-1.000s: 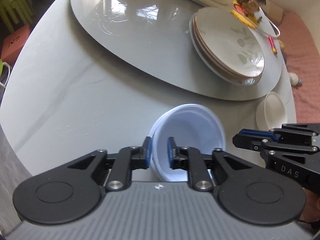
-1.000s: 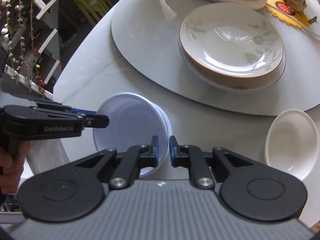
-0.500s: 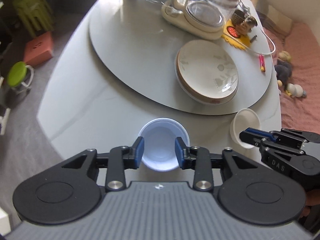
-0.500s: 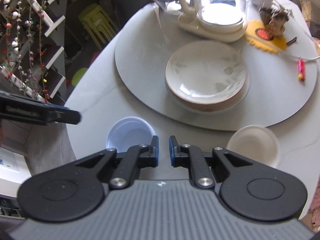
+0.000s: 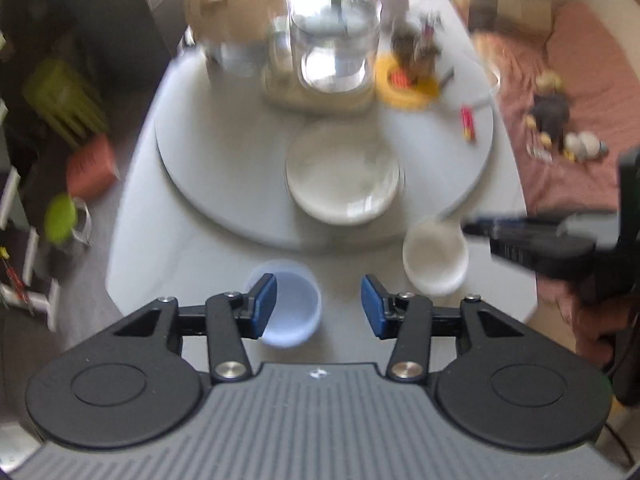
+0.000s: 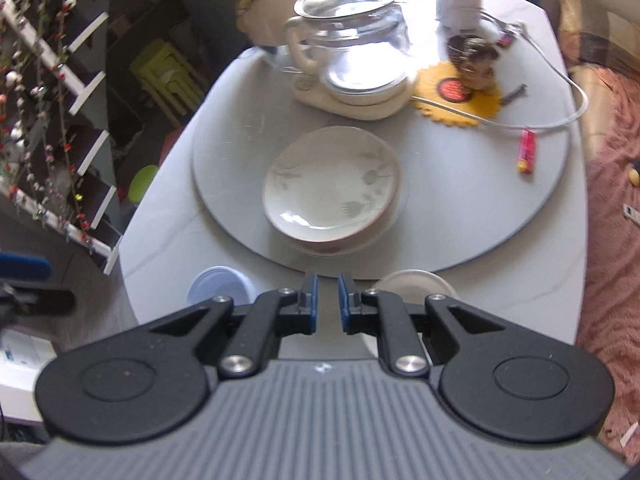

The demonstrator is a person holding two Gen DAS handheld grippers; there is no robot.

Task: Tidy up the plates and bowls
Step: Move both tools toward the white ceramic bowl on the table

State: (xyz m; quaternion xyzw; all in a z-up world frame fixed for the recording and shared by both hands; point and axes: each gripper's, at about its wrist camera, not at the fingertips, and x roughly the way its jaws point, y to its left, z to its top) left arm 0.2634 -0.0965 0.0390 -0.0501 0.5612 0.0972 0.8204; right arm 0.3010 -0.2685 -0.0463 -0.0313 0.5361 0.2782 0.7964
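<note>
A pale blue bowl (image 5: 290,308) stands on the grey table near its front edge; it also shows in the right wrist view (image 6: 218,286). A white bowl (image 5: 435,258) stands to its right, also in the right wrist view (image 6: 414,280). A stack of cream leaf-patterned plates (image 6: 332,186) sits on the round turntable (image 6: 500,200); the left wrist view shows it too (image 5: 342,174). My left gripper (image 5: 319,306) is open, empty, high above the blue bowl. My right gripper (image 6: 328,298) is nearly shut, empty, raised between the two bowls.
A glass kettle on a cream base (image 6: 352,60), a yellow mat with a figurine (image 6: 460,92), a white cable and a red lighter (image 6: 527,151) sit on the far turntable. A pink rug (image 6: 612,240) lies right of the table. Shelves (image 6: 60,100) stand at left.
Both grippers have pulled up and back from the table. My left gripper has let go of the blue bowl's rim and opened wide. The blue bowl rests on the table.
</note>
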